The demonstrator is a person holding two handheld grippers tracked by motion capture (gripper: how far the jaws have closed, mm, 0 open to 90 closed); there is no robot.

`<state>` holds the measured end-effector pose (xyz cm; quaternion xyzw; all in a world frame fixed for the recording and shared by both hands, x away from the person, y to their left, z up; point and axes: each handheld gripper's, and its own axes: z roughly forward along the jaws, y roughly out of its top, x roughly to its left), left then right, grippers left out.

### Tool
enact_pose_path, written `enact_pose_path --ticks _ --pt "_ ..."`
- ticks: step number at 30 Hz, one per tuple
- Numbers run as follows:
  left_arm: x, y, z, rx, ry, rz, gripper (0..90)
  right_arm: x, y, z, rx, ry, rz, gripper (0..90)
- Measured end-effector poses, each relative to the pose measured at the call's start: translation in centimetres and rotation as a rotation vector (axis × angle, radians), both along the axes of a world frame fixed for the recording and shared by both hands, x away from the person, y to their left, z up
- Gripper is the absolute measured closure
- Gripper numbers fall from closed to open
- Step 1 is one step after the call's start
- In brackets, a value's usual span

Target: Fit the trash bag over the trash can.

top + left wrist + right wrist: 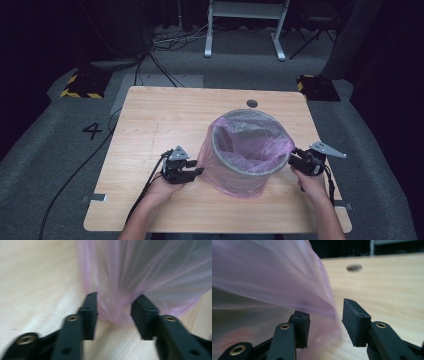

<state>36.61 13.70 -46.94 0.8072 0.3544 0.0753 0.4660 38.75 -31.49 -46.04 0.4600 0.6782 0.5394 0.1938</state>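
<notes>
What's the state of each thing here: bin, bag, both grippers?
Bin: upright on the table, lined.
Bag: pink, pulled over the rim and down the outside wall.
Left gripper: open, fingers either side of a fold of bag near the base.
Right gripper: open, bag edge between its fingers.

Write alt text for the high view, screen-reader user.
A person at a wooden table holds a hand-held gripper on each side of a grey bin lined with a pink plastic bag: left hand-held gripper at the bag's lower side, right hand-held gripper near the rim.
</notes>
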Motion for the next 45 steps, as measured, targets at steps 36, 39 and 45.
enact_pose_path --ticks 36,39,45 --pt "7.4 -2.6 7.8 -0.150 -0.240 -0.036 83.0 -0.6 0.3 5.5 -0.012 -0.220 0.135 84.3" --pt "7.9 -3.3 7.8 -0.135 -0.224 -0.025 90.0 0.2 0.6 5.6 0.000 -0.203 0.128 89.2" --pt "9.5 -3.8 6.9 -0.130 -0.152 0.061 90.0 1.6 1.3 5.2 0.018 -0.128 0.063 87.5"
